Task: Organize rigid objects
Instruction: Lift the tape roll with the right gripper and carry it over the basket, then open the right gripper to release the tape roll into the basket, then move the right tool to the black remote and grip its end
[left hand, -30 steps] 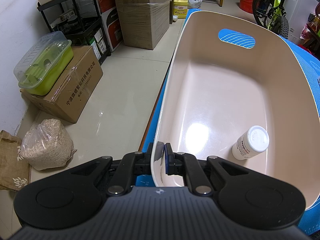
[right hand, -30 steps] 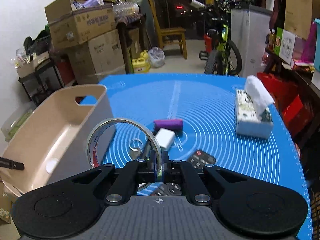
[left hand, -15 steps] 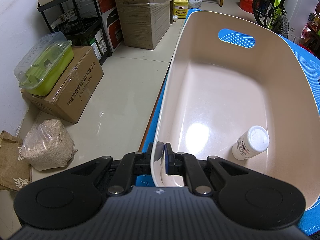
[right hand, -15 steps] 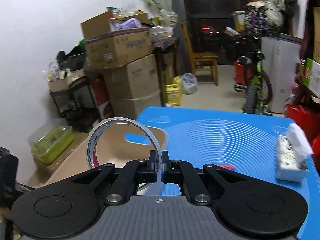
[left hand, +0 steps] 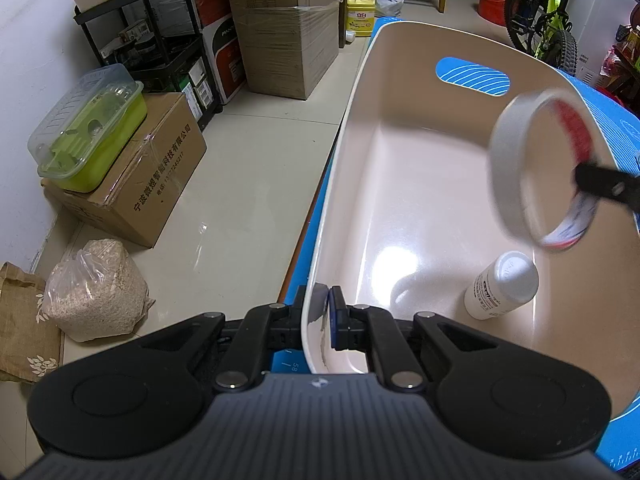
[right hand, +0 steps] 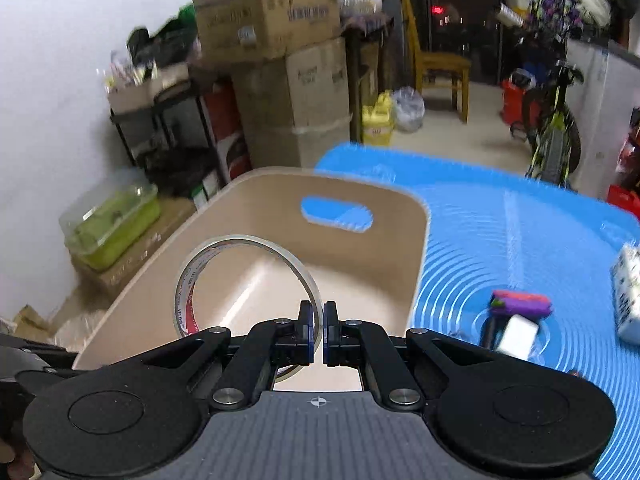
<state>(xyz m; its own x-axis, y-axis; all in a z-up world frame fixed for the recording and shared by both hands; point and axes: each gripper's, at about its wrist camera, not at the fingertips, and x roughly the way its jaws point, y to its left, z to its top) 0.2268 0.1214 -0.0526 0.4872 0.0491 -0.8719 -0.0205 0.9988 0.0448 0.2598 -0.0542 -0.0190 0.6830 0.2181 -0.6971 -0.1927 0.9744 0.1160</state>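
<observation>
- Tape roll (right hand: pixel 248 280), clear with red print inside, is pinched through its band by the right gripper (right hand: pixel 317 330) and hangs above the open beige tub (right hand: pixel 348 248), low centre of the right wrist view.
- The left gripper (left hand: pixel 320 322) is clamped on the tub's near rim, one jaw outside and one inside.
- A white bottle (left hand: pixel 502 286) lies on the tub floor, lower right of the left wrist view, below the tape roll.
- On the blue mat (right hand: pixel 500 240), right of the tub, sit a purple item (right hand: pixel 520 304) and a white block (right hand: pixel 516 336), both blurred.

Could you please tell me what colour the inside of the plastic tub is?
Pale beige plastic tub; the left wrist view shows it best.
</observation>
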